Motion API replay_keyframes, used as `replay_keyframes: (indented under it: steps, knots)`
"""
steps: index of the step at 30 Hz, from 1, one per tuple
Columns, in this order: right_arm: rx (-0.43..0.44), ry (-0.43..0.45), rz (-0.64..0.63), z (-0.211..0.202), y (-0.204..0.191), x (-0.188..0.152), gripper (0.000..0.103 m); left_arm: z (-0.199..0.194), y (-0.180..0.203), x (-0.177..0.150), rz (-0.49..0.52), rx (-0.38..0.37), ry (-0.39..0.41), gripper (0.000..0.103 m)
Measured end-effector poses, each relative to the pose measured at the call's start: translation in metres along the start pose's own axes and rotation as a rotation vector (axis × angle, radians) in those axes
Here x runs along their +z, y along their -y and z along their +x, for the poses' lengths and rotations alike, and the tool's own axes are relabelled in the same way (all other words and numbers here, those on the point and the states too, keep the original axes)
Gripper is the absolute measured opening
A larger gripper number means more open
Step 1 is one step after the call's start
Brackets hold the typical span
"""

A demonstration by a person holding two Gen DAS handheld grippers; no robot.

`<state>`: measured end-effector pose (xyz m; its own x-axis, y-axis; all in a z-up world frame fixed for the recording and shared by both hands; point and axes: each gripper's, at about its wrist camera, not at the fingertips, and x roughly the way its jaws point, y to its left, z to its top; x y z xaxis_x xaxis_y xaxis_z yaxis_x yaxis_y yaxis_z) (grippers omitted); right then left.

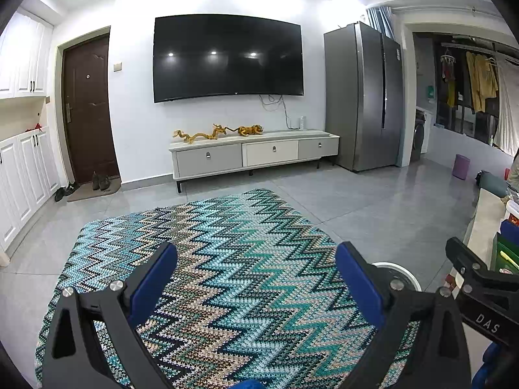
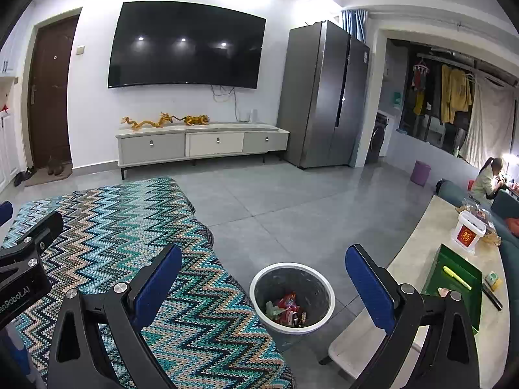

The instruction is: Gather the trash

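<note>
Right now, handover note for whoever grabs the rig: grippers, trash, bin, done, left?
Left gripper: open, nothing between its fingers, over the zigzag blanket.
Right gripper: open, empty, above the bin.
Bin: on the floor between the blanket and the low table; wrappers already inside.
Done: no trash visible on the blanket.
Left: check the table; the green tray holds a yellow marker, and small items lie beside it. Whether any is trash is unclear.
</note>
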<state>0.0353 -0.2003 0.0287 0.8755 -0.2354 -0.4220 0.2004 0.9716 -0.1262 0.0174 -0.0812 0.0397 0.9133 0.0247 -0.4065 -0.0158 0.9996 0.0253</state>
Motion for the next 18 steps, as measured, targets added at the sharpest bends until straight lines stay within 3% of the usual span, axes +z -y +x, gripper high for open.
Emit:
replay_keyframes:
  steps: [18]
  knots:
    - [0.008, -0.008, 0.025, 0.008, 0.0096, -0.0036, 0.099, 0.0032, 0.0092, -0.0051, 0.017, -0.012, -0.008, 0.099]
